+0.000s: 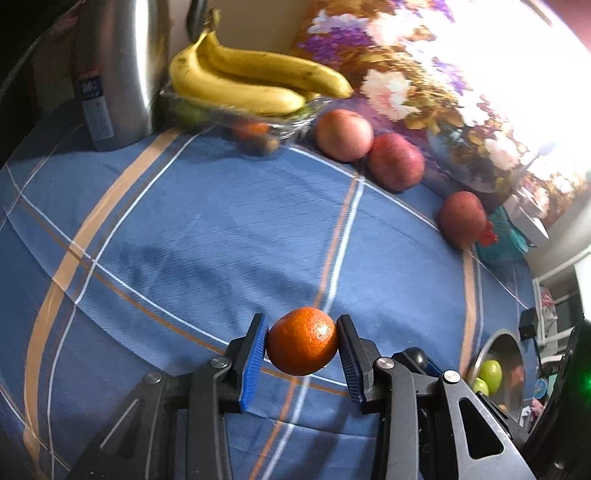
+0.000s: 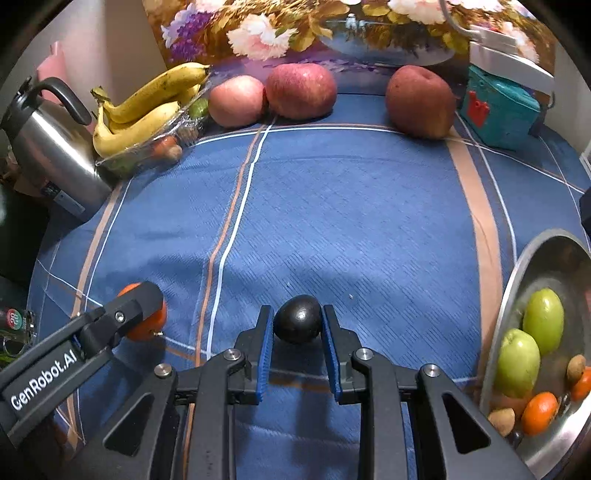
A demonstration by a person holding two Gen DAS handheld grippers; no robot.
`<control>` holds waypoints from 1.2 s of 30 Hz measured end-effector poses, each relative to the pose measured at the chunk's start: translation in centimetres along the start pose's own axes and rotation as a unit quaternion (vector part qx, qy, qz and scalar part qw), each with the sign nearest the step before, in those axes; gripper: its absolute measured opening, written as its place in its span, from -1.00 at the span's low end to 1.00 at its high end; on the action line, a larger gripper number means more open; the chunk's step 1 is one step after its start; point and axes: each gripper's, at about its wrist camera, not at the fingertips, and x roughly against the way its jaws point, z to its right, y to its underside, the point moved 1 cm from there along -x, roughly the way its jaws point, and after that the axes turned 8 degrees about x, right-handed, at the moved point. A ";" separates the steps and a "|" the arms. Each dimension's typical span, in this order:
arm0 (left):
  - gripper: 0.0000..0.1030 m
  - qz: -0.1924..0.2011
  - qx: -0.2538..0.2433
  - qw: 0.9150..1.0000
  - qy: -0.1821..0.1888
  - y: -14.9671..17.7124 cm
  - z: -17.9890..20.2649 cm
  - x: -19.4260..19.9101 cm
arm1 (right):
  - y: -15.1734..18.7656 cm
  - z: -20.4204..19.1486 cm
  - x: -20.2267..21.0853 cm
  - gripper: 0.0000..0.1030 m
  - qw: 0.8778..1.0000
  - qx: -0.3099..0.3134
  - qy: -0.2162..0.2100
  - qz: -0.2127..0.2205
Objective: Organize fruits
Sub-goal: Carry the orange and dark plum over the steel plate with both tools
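While the left gripper (image 1: 301, 341) clamps an orange (image 1: 302, 340), the right gripper (image 2: 297, 325) pinches a dark fruit (image 2: 297, 319) above the cloth (image 2: 369, 221).

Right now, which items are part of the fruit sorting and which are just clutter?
Job: orange tangerine in left tongs; dark plum in right tongs; yellow bananas; red apples; steel bowl.
Clutter: steel kettle; teal box.

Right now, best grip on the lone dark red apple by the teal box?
Take the dark red apple across its widest middle, coming from the front: the teal box crowds its right, the floral backdrop stands behind. Both claws are full, so free one first.
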 end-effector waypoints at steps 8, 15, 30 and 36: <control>-0.21 0.004 -0.035 0.999 0.012 1.4 3.1 1.2 | 1.3 1.9 4.3 -0.49 1.000 -0.009 0.015 0.026; -0.21 -0.006 -0.081 0.996 0.037 3.8 7.4 1.9 | 2.9 6.3 7.4 -0.49 0.997 -0.045 0.042 0.044; -0.21 -0.070 -0.192 0.973 0.109 11.9 16.4 0.4 | 7.1 17.5 10.4 -0.49 0.981 -0.161 0.099 0.038; -0.21 -0.086 -0.195 0.971 0.103 13.1 16.9 -1.2 | 8.1 19.5 9.4 -0.48 0.979 -0.183 0.090 0.026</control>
